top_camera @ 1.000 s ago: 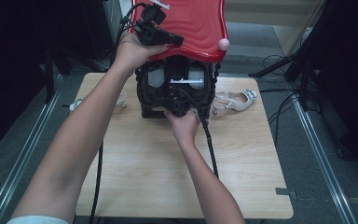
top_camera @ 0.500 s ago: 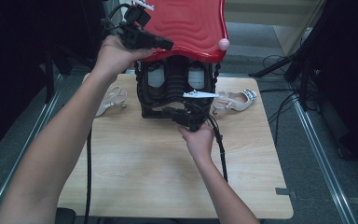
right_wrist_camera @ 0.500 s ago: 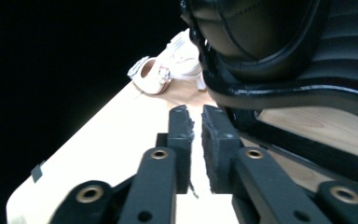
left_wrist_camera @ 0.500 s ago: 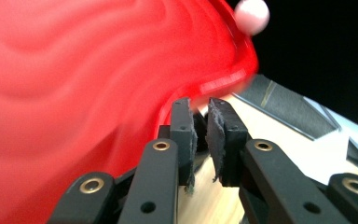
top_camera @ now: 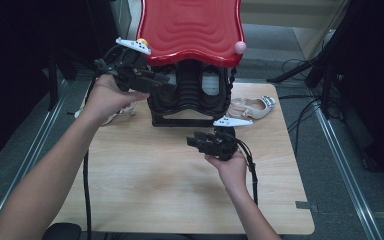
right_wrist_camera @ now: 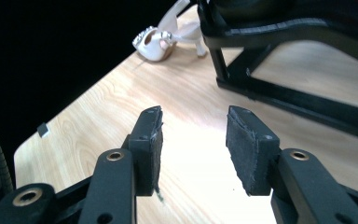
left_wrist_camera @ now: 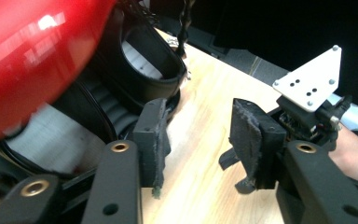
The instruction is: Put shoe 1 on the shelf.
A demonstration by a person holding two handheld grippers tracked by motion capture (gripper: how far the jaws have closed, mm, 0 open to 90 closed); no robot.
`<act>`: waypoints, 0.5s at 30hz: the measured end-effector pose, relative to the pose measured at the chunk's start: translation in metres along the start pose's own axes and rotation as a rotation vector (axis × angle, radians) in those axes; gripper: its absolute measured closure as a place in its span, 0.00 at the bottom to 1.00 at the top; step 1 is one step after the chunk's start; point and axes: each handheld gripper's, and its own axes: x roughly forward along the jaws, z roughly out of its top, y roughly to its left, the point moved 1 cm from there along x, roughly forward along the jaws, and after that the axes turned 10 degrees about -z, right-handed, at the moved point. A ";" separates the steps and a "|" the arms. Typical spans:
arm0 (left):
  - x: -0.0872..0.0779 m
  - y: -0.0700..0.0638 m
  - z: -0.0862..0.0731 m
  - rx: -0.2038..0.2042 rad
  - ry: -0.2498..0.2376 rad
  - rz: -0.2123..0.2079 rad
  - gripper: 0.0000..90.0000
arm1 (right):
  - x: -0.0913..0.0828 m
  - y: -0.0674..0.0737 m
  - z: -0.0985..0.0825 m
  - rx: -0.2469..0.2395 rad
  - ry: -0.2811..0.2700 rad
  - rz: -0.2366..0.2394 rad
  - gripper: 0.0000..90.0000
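A black stand (top_camera: 190, 97) with a glossy red wavy top (top_camera: 192, 27) sits at the back of the wooden table (top_camera: 145, 185). My left gripper (top_camera: 169, 85) hangs beside the stand's left side under the red edge. Its jaws have just been opening, with nothing between them. In the left gripper view the open left gripper (left_wrist_camera: 200, 135) faces the stand's black ribbed frame (left_wrist_camera: 144, 70). My right gripper (top_camera: 191, 142) is low over the table in front of the stand. Its jaws have also just been opening, and the right gripper (right_wrist_camera: 193, 140) is empty above bare wood.
One white high-heeled sandal (top_camera: 252, 107) lies right of the stand. Another sandal (top_camera: 115, 115) lies to the left, partly behind my left hand; the right gripper view shows the sandal (right_wrist_camera: 161, 35) near the table's corner. Metal rails (top_camera: 337, 165) and cables flank the table.
Both grippers have come away from the stand: the left one leftward and lower, the right one back toward the table's middle. Both sets of jaws went from shut to open.
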 end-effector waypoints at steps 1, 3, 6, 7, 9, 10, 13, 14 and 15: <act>0.000 0.000 0.000 0.000 0.000 0.000 0.60 | 0.000 0.000 0.000 0.000 0.000 0.000 0.63; 0.001 -0.002 -0.008 -0.009 0.000 -0.006 0.56 | -0.009 -0.004 -0.010 -0.001 0.007 -0.003 0.63; 0.004 -0.009 -0.021 -0.019 0.006 -0.021 0.53 | -0.015 -0.008 -0.014 -0.007 0.007 -0.018 0.63; 0.006 -0.012 -0.024 -0.013 0.006 -0.021 0.51 | -0.018 -0.011 -0.016 -0.003 -0.001 -0.023 0.63; 0.009 -0.018 -0.032 0.002 0.011 -0.018 0.49 | -0.026 -0.016 -0.018 0.023 -0.023 -0.012 0.62; 0.010 -0.020 -0.037 0.008 0.008 -0.015 0.48 | -0.029 -0.018 -0.018 0.025 -0.024 -0.015 0.62; 0.014 -0.023 -0.053 -0.014 -0.011 -0.036 0.46 | -0.036 -0.021 -0.021 0.020 -0.035 -0.018 0.60; 0.017 -0.023 -0.067 -0.022 -0.017 -0.032 0.46 | -0.041 -0.023 -0.025 0.002 -0.039 -0.032 0.60; 0.017 -0.023 -0.067 -0.022 -0.017 -0.032 0.46 | -0.041 -0.023 -0.025 0.002 -0.039 -0.032 0.60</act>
